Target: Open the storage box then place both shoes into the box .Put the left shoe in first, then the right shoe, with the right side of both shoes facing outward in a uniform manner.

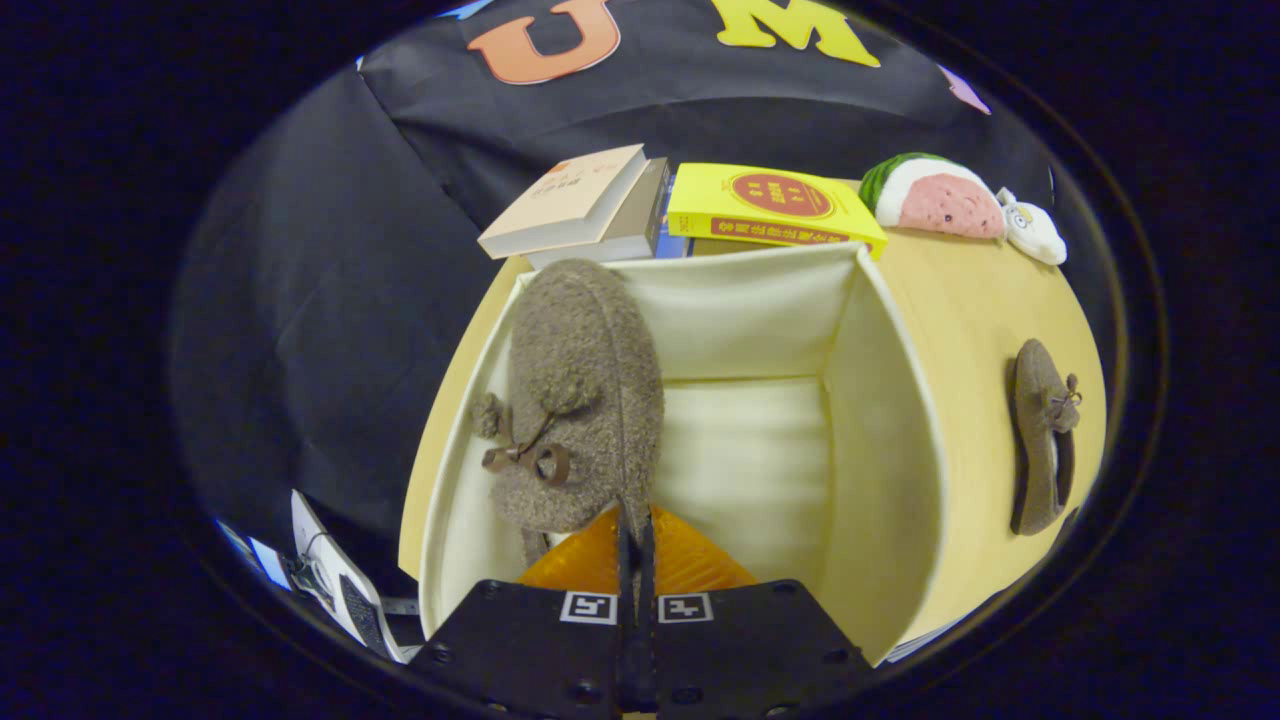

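Item: hand-held gripper, bottom centre of frame; fingers drawn together and clenched on the thin edge of the left shoe. The shoe hangs ahead of the fingers, bow toward the camera, over the left part of the box; whether it touches the left wall cannot be told

Item: box, centre of frame; cream fabric, open at the top, inside bare, standing on the tabletop. Judged ready to receive: the opening step looks done

Item: right shoe, right of frame; lies on the tabletop, well apart from the box, untouched. Judged second in order, so it waits outside

Item: books, upper centre; stacked just beyond the far wall of the box

Item: watermelon plush and small white plush, upper right; side by side at the tabletop's far edge

Step in hand, judged: lowering the left shoe toward the left wall, leaving room beside it for the second
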`<state>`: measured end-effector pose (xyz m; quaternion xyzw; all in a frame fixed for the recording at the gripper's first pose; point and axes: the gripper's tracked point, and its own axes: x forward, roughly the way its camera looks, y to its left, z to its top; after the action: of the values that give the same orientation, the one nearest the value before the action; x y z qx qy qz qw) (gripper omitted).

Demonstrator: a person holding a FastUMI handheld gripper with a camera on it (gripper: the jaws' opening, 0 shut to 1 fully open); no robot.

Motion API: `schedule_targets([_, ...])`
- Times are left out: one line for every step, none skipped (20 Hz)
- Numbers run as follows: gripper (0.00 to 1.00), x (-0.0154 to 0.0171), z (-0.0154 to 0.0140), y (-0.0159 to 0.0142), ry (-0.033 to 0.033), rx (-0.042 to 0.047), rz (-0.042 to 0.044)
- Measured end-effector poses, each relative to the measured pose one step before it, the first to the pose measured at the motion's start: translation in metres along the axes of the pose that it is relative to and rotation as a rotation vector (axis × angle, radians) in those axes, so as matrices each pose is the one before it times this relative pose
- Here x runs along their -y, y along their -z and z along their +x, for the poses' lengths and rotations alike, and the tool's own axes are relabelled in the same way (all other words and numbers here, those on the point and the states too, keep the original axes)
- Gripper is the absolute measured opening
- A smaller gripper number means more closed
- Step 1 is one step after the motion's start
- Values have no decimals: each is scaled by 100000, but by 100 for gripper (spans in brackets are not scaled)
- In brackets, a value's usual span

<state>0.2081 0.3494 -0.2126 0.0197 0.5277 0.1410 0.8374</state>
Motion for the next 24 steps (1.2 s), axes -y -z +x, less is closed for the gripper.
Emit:
schedule_targets([0,183,501,430,397,-1688,-605])
schedule_targets([0,77,572,102,-76,-1311,-402])
schedule_targets([1,108,276,389,-104,-952,-231])
schedule_targets([1,-92,-32,28,-1203,62,26])
schedule_targets([13,-113,-169,-275,-667,572,-424])
schedule_targets([25,-328,-478,-251,-1660,1148,-961])
schedule_targets([37,-168,-467,-138,-659,1530,-1661])
schedule_targets([49,269,-757,-421,1048,2125,-1872])
schedule_targets([61,218,-616,-177,922,1798,-1328])
schedule_targets([73,37,-858,-196,66,1680,-419])
schedule_targets([84,-72,-950,-109,-729,1381,-13])
schedule_targets([89,-58,-834,-61,-1116,942,-44])
schedule_targets([93,156,-879,21,-324,233,-530])
schedule_targets([92,342,-771,62,799,-48,-828])
schedule_targets([93,486,-767,218,1374,-843,-391])
schedule_targets([96,568,-915,70,1037,91,-253])
schedule_targets([96,363,-791,-187,117,1170,213])
schedule_targets([96,527,-910,-329,102,1494,497])
schedule_targets([96,573,-856,-152,-69,1529,608])
schedule_targets([96,595,-925,-291,-305,1382,430])
schedule_targets([96,662,-853,-201,-15,1257,144])
schedule_targets([96,844,-838,-254,706,1010,-124])
schedule_targets([96,952,-816,-219,701,1232,-47])
schedule_targets([96,1017,-698,-288,883,1207,272])
